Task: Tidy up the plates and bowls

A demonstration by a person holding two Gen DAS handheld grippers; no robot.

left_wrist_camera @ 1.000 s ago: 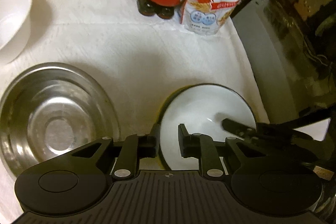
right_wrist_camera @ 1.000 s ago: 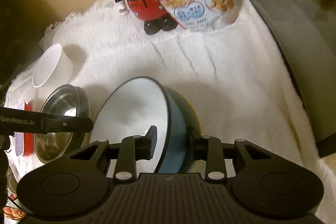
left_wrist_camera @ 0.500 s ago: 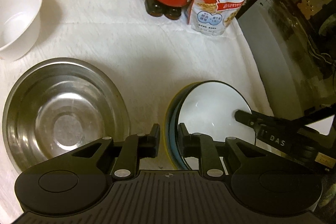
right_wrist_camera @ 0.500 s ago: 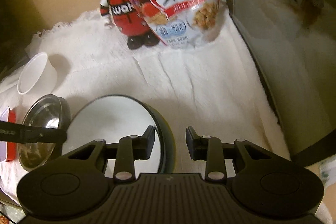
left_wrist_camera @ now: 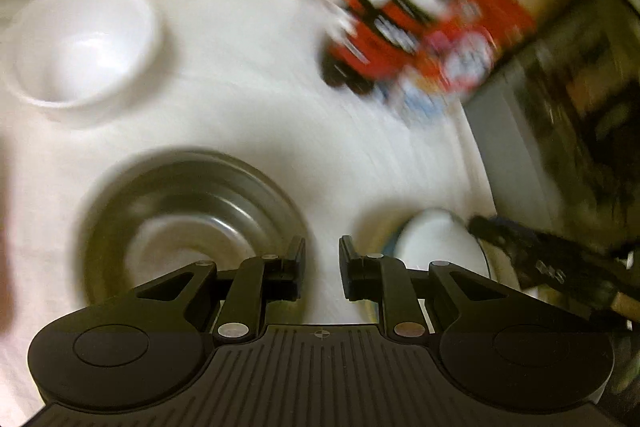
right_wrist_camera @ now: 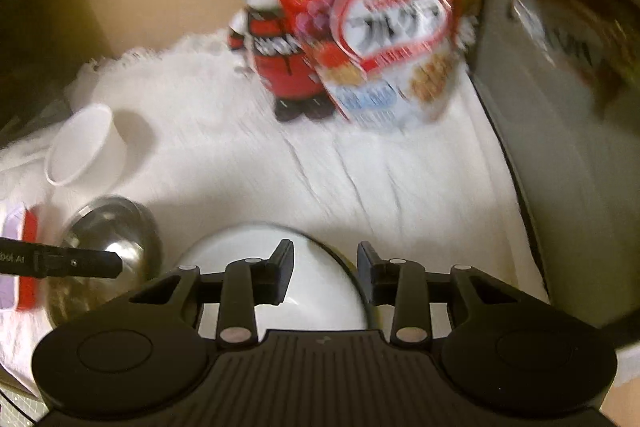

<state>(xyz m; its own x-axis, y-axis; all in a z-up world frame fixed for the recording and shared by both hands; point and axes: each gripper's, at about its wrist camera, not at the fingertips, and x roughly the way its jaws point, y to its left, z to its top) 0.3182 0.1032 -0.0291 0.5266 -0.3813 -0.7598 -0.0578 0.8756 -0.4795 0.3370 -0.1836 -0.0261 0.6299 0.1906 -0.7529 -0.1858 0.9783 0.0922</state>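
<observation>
White cloth [right_wrist_camera: 280, 163] covers the whole work surface, rumpled into creases, with a tan wall behind it and a dark glass-fronted cabinet [right_wrist_camera: 560, 107] along its right edge.

You have three bowls on the cloth. One steel bowl [left_wrist_camera: 192, 223] sits just ahead of your left gripper [left_wrist_camera: 322, 263], slightly to its left. One blue bowl [right_wrist_camera: 304, 283] with a white inside lies right under your right gripper [right_wrist_camera: 325, 269], its near part hidden by the gripper body; in the left view only a slice of it shows. One white bowl [left_wrist_camera: 84, 43] stands at the far left, well apart from the other two.

One red cereal bag [right_wrist_camera: 380, 27] stands at the back, touching one red-and-black figure [right_wrist_camera: 276, 59] that it partly covers. One red-edged box [right_wrist_camera: 24, 259] is cut off at the left edge.

Both views are smeared by motion, the left one badly, so print on the bag cannot be read there.

Your left jaws stand a little apart with nothing between them. Your right jaws are wider apart, also holding nothing, with the blue bowl's rim below the gap.
</observation>
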